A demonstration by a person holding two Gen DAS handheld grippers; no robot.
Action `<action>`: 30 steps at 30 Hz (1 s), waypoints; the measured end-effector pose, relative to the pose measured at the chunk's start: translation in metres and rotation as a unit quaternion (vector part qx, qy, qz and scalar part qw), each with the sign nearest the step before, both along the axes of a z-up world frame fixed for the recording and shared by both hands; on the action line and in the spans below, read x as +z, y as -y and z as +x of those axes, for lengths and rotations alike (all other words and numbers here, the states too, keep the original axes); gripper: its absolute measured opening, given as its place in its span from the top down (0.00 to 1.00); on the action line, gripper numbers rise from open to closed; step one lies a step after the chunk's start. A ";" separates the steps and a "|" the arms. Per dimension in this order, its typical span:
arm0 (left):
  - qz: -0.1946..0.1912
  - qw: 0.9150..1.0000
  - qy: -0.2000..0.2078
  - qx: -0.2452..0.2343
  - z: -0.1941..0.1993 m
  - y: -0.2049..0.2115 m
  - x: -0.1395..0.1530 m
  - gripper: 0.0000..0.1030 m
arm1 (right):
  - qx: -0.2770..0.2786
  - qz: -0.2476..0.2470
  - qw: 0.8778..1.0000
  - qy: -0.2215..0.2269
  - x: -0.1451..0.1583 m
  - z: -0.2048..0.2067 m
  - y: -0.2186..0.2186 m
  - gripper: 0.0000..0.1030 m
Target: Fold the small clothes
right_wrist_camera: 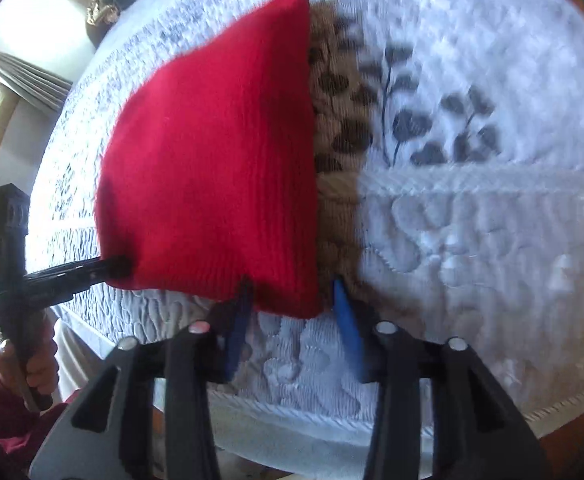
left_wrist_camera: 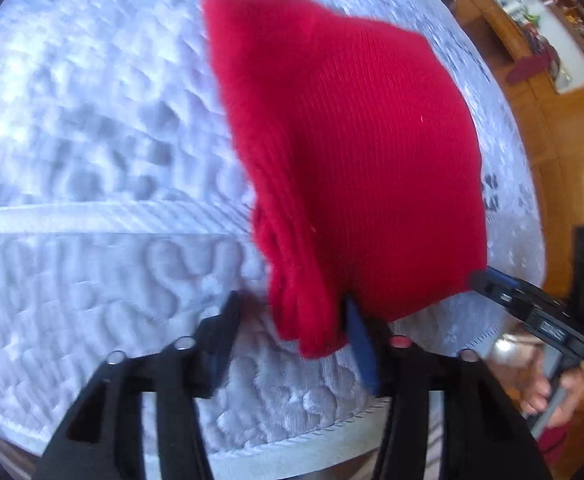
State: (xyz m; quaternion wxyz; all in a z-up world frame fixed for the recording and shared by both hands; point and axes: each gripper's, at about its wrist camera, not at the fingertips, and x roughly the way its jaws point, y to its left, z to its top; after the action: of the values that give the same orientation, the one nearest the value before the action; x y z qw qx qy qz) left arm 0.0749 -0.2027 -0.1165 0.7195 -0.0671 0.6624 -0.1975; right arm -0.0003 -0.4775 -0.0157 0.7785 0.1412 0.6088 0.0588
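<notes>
I'm in a home bedroom: quilted white bedspread [left_wrist_camera: 92, 160] w/ leaf print under me, wooden furniture [left_wrist_camera: 503, 40], pleated curtain [right_wrist_camera: 32, 76] by a bright window.

1. The left gripper [left_wrist_camera: 292, 320] has its jaws spread wide apart.
2. A red knit garment [left_wrist_camera: 351, 160] lies on the white quilt [left_wrist_camera: 92, 160]; its near corner appears to drape between the fingers, though blur prevents confirmation.
3. The right gripper [left_wrist_camera: 487, 280] touches the garment's right corner.

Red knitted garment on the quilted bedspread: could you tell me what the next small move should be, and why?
Probably close both grippers on the red knitted garment's near edge. The left gripper and right gripper each stand open with a near corner between the fingers, so neither appears to grip it yet.
</notes>
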 end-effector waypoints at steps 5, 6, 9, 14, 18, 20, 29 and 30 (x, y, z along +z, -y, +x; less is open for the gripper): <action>0.037 0.997 0.061 0.025 -0.012 0.005 0.032 0.30 | -0.001 -0.043 0.998 0.046 0.042 -0.013 -0.015 0.29; 0.044 0.996 0.070 0.029 -0.015 0.006 0.039 0.29 | -0.002 -0.050 0.998 0.049 0.048 -0.015 -0.018 0.28; 0.072 0.993 0.091 0.027 -0.022 0.010 0.055 0.25 | -0.004 -0.065 0.996 0.061 0.062 -0.023 -0.030 0.21; 0.094 0.989 0.106 0.030 -0.030 0.005 0.072 0.20 | -0.002 -0.081 0.995 0.056 0.071 -0.029 -0.040 0.13; 0.103 0.988 0.113 0.026 -0.036 0.003 0.082 0.20 | 0.001 -0.072 0.996 0.055 0.075 -0.026 -0.047 0.13; 0.112 0.986 0.120 0.025 -0.037 0.005 0.086 0.20 | 0.003 -0.071 0.996 0.057 0.078 -0.025 -0.049 0.13; 0.131 0.980 0.148 0.027 -0.048 0.007 0.103 0.19 | 0.002 -0.080 0.995 0.056 0.084 -0.028 -0.057 0.12; 0.134 0.979 0.151 0.027 -0.050 0.008 0.104 0.19 | 0.001 -0.078 0.995 0.055 0.085 -0.029 -0.057 0.12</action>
State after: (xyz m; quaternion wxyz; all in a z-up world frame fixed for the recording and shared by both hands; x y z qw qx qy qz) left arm 0.0252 -0.2102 -0.0125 0.8187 0.0423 0.5646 -0.0956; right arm -0.0294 -0.4201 0.0690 0.8195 0.0762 0.5677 0.0193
